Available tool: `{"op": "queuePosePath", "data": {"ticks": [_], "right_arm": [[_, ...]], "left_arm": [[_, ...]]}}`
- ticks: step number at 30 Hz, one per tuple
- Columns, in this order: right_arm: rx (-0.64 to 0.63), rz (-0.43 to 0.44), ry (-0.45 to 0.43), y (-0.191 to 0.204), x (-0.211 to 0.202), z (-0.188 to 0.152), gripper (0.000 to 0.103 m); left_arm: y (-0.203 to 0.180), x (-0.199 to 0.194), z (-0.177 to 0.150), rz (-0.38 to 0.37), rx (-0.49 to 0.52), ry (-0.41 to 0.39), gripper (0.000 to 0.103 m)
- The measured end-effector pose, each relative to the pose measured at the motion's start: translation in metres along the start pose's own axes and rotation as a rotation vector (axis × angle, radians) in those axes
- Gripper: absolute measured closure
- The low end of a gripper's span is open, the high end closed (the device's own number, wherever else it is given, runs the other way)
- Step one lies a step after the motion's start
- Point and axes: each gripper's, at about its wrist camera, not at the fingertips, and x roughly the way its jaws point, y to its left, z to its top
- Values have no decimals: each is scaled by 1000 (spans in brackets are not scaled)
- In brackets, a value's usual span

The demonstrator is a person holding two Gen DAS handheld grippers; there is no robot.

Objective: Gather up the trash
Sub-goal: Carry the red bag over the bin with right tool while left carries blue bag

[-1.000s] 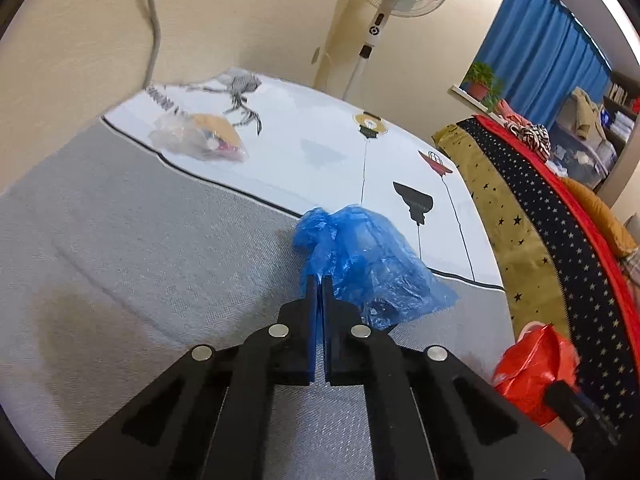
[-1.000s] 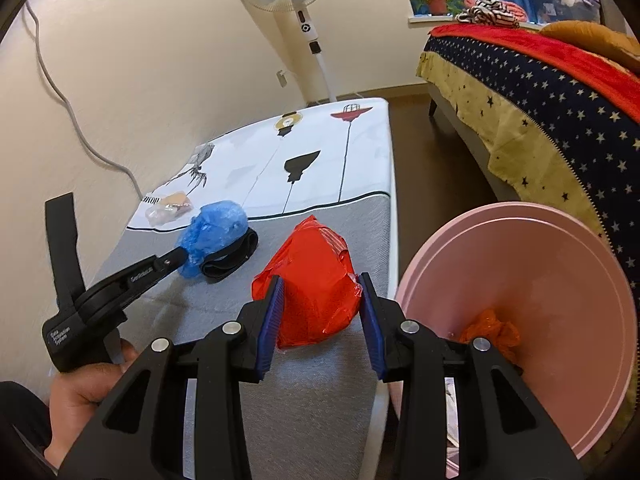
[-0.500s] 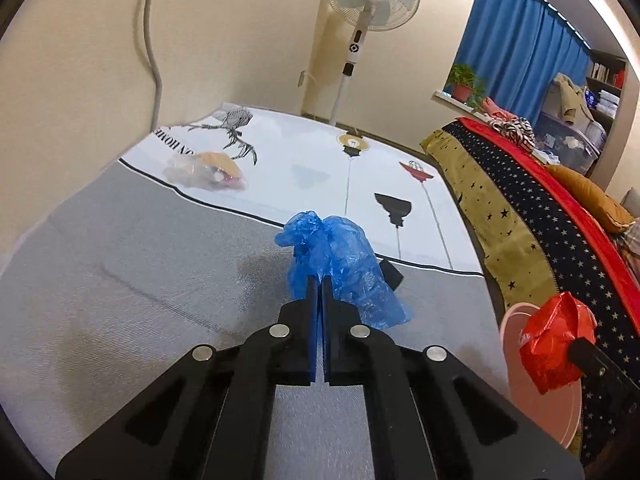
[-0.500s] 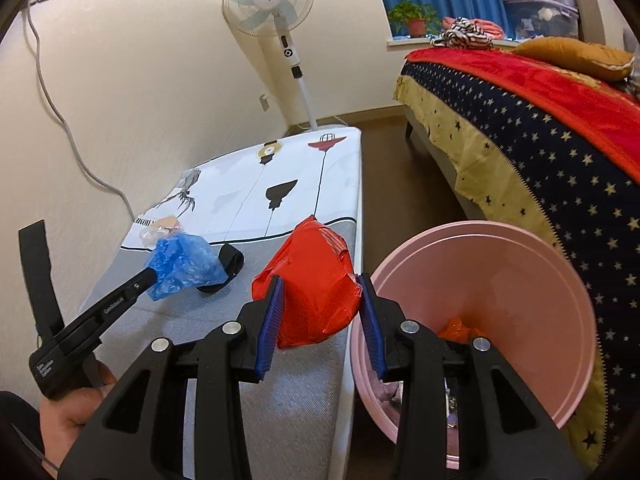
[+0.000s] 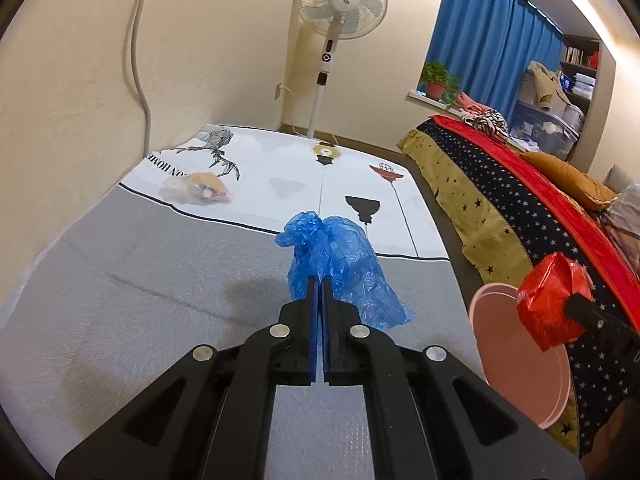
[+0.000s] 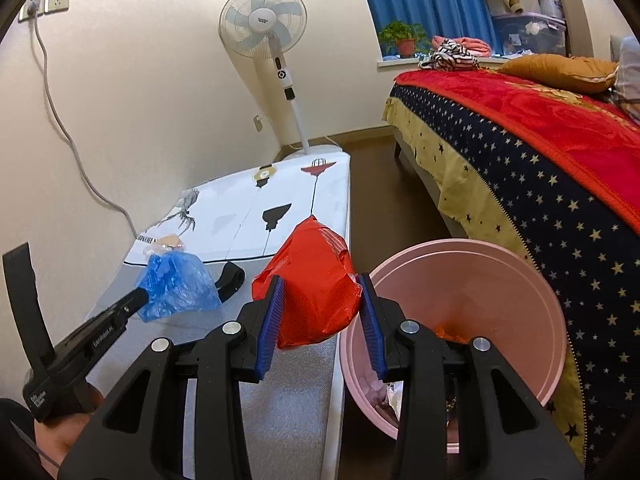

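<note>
Since a second ago: both of my bags have come up off the mattress, and the red one has swung over toward the bin.
Left view, my left gripper (image 5: 319,284): jaws pressed together, pinching a fold of the blue plastic bag (image 5: 340,268).
Left view, blue bag: it bunches above my fingertips and drapes down to their right, lifted over the grey part of the mattress (image 5: 140,304).
Left view, far end: a clear bag with a bun (image 5: 200,192) lies on the white printed part of the cover, well apart from my fingers.
Left view, right edge: the red plastic bag (image 5: 552,300) hangs in my other tool, in front of the pink bin's (image 5: 516,364) rim.
Right view, my right gripper (image 6: 320,316): jaws held apart by the bag, clamped on the red plastic bag (image 6: 312,284) from both sides.
Right view, red bag: it sits over the mattress edge (image 6: 304,384), just beside the bin and not above its mouth.
Right view, pink bin (image 6: 480,268): on the floor between mattress and bed (image 6: 540,152), with orange scraps and other litter inside.
Right view, left side: my left gripper (image 6: 140,296) carries the blue plastic bag (image 6: 176,280) clear of the cover; a black strap (image 6: 232,280) lies just behind it.
Right view, background: a standing fan (image 6: 264,24) against the wall.
</note>
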Motion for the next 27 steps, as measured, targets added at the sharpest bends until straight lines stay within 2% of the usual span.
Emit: {"op": "queuePosePath", "data": {"ticks": [14, 27], "right_arm": [[19, -11, -52, -6, -36, 3, 65], [53, -53, -67, -19, -45, 5, 65]], "left_arm": [[-22, -28, -12, -48, 67, -6, 102], [-34, -35, -19, -84, 98, -3, 102]]}}
